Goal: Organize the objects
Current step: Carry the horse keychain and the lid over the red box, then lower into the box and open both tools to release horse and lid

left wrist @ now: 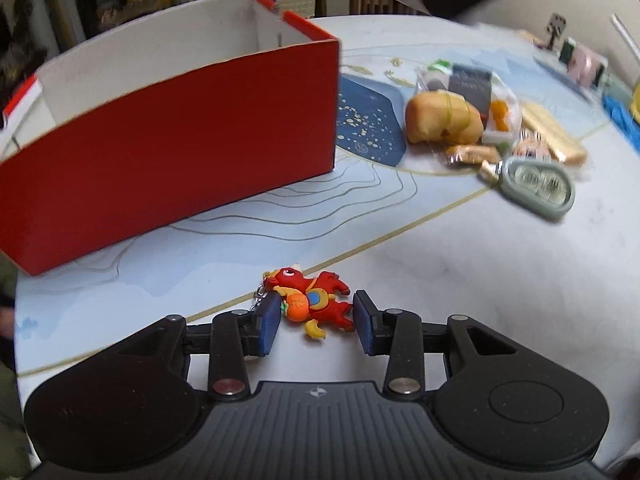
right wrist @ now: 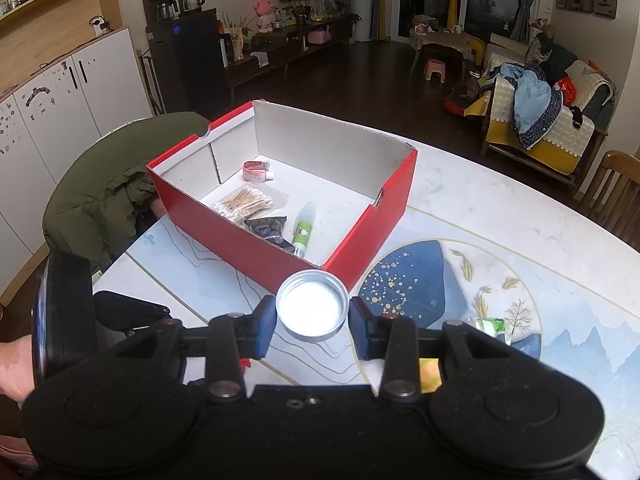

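Red dragon keychain lies flat on the table, near the table's front edge, between the blue pads of the left gripper. Left pad touches its chain end, right pad just at its leg; whether the pads actually press on it, cannot tell. Red cardboard box stands behind it toward the table's left side, open top, white inside.

Right gripper is clamped on a round metal tin lid, white inside facing up, held just in front of the box's near corner. In the box: bag of cotton swabs, dark wrapped packet, small green-label bottle along the near wall, pink item toward the far end.

Toward the table's right side, a loose pile: bread-like bun, dark packet, gold-wrapped candy, grey-green oval case, yellow wafer bar. Pile is well apart from the keychain. Green coat hangs on a chair at the table's left edge.
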Motion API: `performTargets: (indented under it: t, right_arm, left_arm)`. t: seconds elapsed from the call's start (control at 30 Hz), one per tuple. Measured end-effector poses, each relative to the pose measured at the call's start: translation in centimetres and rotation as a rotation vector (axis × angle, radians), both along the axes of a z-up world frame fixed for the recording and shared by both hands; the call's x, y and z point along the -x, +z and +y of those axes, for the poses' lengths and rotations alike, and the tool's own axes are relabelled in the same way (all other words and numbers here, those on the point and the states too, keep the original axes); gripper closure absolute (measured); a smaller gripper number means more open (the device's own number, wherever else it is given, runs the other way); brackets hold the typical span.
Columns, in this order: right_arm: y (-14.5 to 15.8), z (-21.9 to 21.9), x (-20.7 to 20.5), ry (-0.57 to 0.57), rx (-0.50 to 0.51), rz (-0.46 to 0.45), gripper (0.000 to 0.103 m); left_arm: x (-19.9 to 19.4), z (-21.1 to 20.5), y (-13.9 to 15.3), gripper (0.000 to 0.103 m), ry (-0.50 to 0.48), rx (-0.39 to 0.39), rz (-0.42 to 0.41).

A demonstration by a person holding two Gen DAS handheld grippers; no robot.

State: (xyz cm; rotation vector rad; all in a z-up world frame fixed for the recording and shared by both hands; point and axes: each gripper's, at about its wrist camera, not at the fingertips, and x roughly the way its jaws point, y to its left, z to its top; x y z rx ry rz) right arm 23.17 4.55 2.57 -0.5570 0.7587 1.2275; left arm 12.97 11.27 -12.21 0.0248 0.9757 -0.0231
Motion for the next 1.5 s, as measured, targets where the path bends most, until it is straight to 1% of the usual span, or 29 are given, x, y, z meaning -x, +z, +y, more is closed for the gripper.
performTargets:
  t: [0.2,0.33,0.53,0.6,0.77,0.87,0.93,1.03,1.17,1.33,1.5]
  right_arm:
    - [0.0,-0.1,-0.1,0.003,-0.002,0.0,0.065]
    - [0.0,0.0,-0.2,0.004,-0.004,-0.001,0.065]
    - [0.5,0.6,-0.3,0.015,-0.012,-0.007,0.065]
    - [0.7,1.1,-0.3,0.023,-0.015,-0.012,0.065]
    - [1.3,2.8,-0.2,0.045,-0.022,-0.033,0.065]
    - [1.3,4.2,-0.1,0.056,-0.02,-0.046,0.065]
    - [1.3,5.4,-0.1,0.063,-0.016,-0.05,0.065]
    - [1.1,7.2,-0.2,0.067,-0.003,-0.054,0.065]
    - [0.4,10.1,-0.7,0.054,0.022,-0.053,0.065]
    - [-1.7,13.5,-1.3,0.037,0.08,-0.041,0.065]
    - [-4.7,16.3,-1.6,0.012,0.162,-0.048,0.065]
  left_arm:
    - [0.5,0.0,0.1,0.067,0.028,-0.015,-0.024]
    - [1.2,0.6,1.2,0.067,0.061,0.03,-0.052]
    - [2.4,2.8,5.9,0.067,0.089,0.1,-0.146]
    - [2.7,3.6,7.8,0.067,0.088,0.105,-0.186]
    - [2.3,5.7,12.6,0.067,0.068,0.077,-0.288]
    - [1.3,7.3,14.5,0.067,0.063,0.047,-0.327]
    - [0.3,8.4,15.1,0.067,0.064,0.021,-0.336]
    - [-1.4,10.2,15.2,0.067,0.071,-0.003,-0.328]
    - [-4.2,12.7,14.3,0.067,0.086,-0.025,-0.285]
    - [-7.5,15.2,12.0,0.067,0.098,-0.033,-0.206]
    - [-9.8,16.5,9.5,0.067,0.072,-0.081,-0.13]
